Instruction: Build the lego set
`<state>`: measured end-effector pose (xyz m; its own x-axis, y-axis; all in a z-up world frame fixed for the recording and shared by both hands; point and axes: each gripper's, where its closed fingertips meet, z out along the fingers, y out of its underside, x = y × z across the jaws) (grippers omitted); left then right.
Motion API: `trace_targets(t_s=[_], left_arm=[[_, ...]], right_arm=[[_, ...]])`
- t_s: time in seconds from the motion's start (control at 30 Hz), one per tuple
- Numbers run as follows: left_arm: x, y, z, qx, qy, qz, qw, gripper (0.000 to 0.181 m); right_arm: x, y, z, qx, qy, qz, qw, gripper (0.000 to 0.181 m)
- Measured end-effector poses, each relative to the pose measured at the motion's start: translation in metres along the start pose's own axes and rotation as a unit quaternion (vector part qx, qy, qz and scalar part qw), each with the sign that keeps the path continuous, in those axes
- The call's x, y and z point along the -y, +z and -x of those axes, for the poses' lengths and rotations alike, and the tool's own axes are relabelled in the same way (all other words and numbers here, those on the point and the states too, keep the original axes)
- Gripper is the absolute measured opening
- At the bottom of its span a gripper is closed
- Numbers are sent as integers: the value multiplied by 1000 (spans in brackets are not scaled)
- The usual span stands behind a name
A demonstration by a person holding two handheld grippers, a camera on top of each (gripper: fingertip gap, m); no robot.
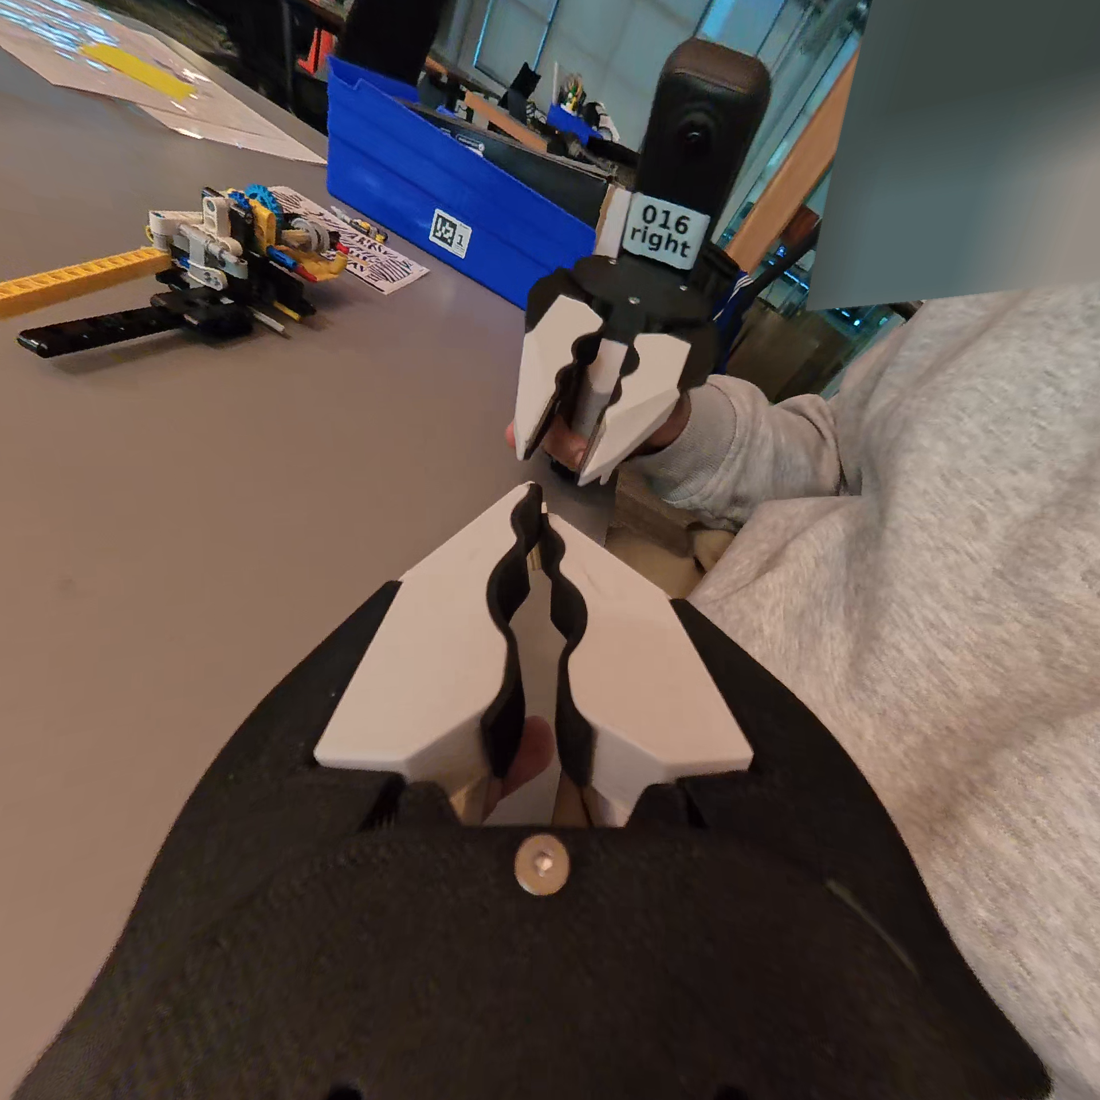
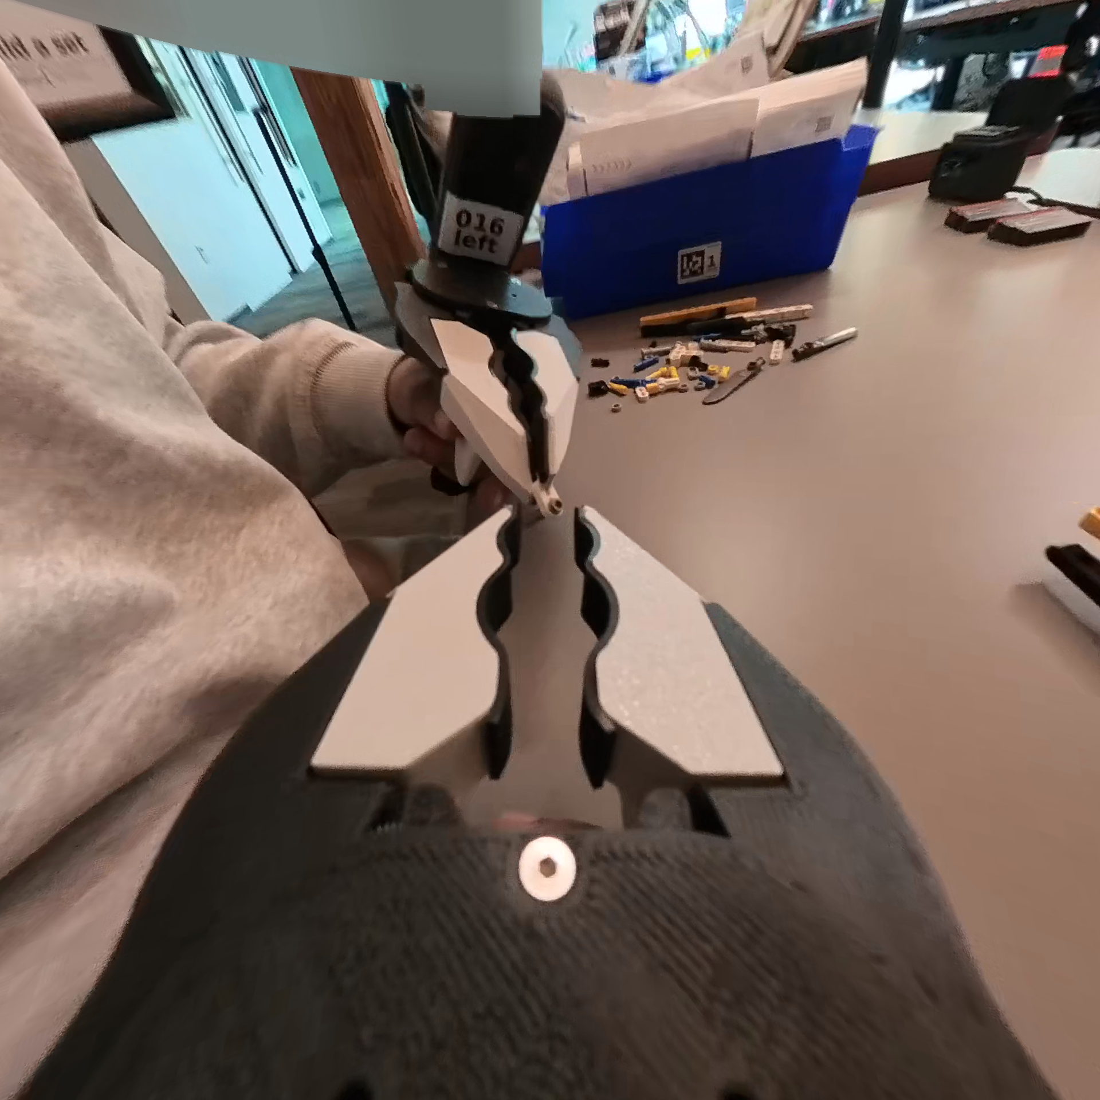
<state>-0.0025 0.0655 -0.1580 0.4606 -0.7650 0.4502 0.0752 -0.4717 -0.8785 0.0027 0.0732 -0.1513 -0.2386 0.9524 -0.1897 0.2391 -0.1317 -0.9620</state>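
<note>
Left gripper (image 1: 536, 494): jaws clenched on a small white peg (image 2: 549, 500), which sticks out at the tips; in the right wrist view its hollow end shows clearly. In the left wrist view only a sliver of the peg is visible between the black wavy pads.

Right gripper (image 2: 544, 518): jaws released, a clear gap between the pads, nothing in them. Its tips sit just beside the peg, one on each side, not touching as far as can be told. The two grippers meet tip to tip over the near edge of the grey tabletop (image 1: 268, 536).

Outward, left wrist view: a half-built lego model (image 1: 238, 250) at 10 o'clock, well apart from the grippers, with a long yellow toothed beam (image 1: 77, 280) running off toward 9 o'clock and a black beam (image 1: 101, 333) below it. A sticker sheet (image 1: 381, 262) lies under and beside the model. A blue bin (image 1: 428, 196) stands at 12 o'clock, printed sheets (image 1: 178, 95) at 11 o'clock.

Outward, right wrist view: loose lego pieces (image 2: 684, 369) scattered at 1 o'clock, in front of the blue bin (image 2: 744, 208), which holds white paper bags (image 2: 666, 143). Grey sweatshirt sleeve (image 2: 149, 476) fills the 9 o'clock side.
</note>
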Motion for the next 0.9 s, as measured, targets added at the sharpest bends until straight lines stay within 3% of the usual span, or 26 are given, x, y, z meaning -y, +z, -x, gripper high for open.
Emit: trace_targets(t_s=[0.17,0.27,0.37,0.67,0.9], left_arm=[[-7,5,-5,-6,17,21,1000,0],[-11,7,-12,-20,33,33,999,0],[-13,7,-17,-31,42,40,998,0],[-15,5,-23,-47,57,40,996,0],[-12,2,-10,-20,22,34,999,0]], right_arm=[[-13,11,0,-30,-34,45,998,16],[-14,12,6,-9,-31,49,998,18],[-16,12,16,26,-21,53,998,8],[-24,15,26,49,-29,78,995,12],[-24,14,15,21,-7,78,997,5]])
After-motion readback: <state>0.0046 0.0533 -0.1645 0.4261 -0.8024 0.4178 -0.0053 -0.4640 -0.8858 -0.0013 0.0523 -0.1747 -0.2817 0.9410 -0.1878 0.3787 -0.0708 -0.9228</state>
